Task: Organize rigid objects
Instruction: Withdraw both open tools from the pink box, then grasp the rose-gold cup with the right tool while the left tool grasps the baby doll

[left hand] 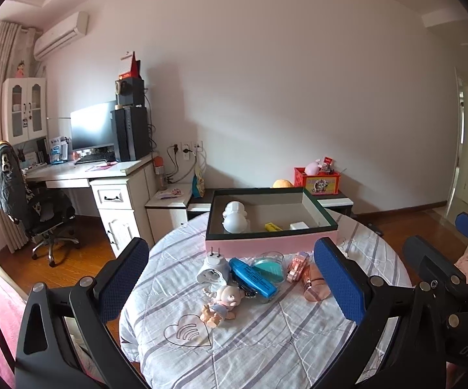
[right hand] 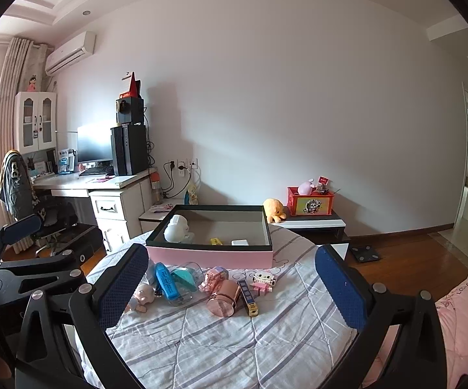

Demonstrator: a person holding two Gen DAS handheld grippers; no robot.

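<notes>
Wrist views — both jaws wide, empty

Left hand-held gripper (left hand: pixel 230 278) and right hand-held gripper (right hand: pixel 232 283) both gape wide, empty.

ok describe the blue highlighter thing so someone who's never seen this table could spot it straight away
Find the pink box with the dark rim on the striped cloth, then look at the loose pile just in front of it. The blue highlighter lies flat there, between the white plug adapter and the clear pink cup. It is the only solid bright-blue bar, with black print along its side.
</notes>
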